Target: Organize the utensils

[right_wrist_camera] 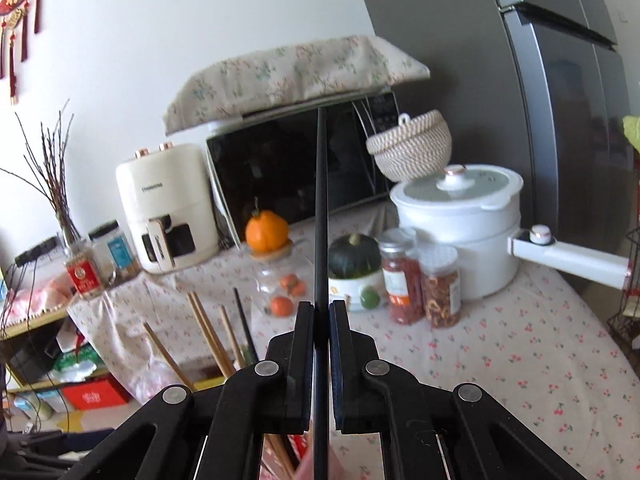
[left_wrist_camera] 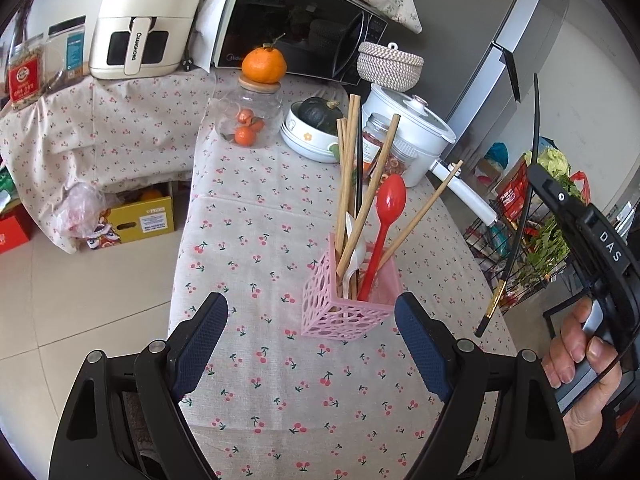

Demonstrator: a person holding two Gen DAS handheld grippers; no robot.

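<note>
A pink perforated utensil holder [left_wrist_camera: 340,312] stands on the cherry-print tablecloth [left_wrist_camera: 280,380]. It holds several wooden chopsticks [left_wrist_camera: 348,168], a black chopstick [left_wrist_camera: 360,172], a red spoon [left_wrist_camera: 386,216] and a white spoon [left_wrist_camera: 354,252]. My left gripper [left_wrist_camera: 310,300] is open, its fingers either side of the holder's near corner and not touching it. At the right edge a hand carries my right gripper [left_wrist_camera: 536,172], shut on a second black chopstick [left_wrist_camera: 535,120] with a gold end, lifted above the table's right edge. In the right wrist view that gripper [right_wrist_camera: 321,308] clamps the chopstick [right_wrist_camera: 321,200], which runs straight up.
Behind the holder stand a glass jar [left_wrist_camera: 248,116] with an orange on its lid, a bowl with a dark squash [left_wrist_camera: 316,120], spice jars [right_wrist_camera: 400,276] and a white pot [left_wrist_camera: 416,128] with a long handle. Microwave [left_wrist_camera: 296,16], air fryer [left_wrist_camera: 144,20] and fridge [right_wrist_camera: 560,100] line the back. A wire rack [left_wrist_camera: 520,248] is on the right.
</note>
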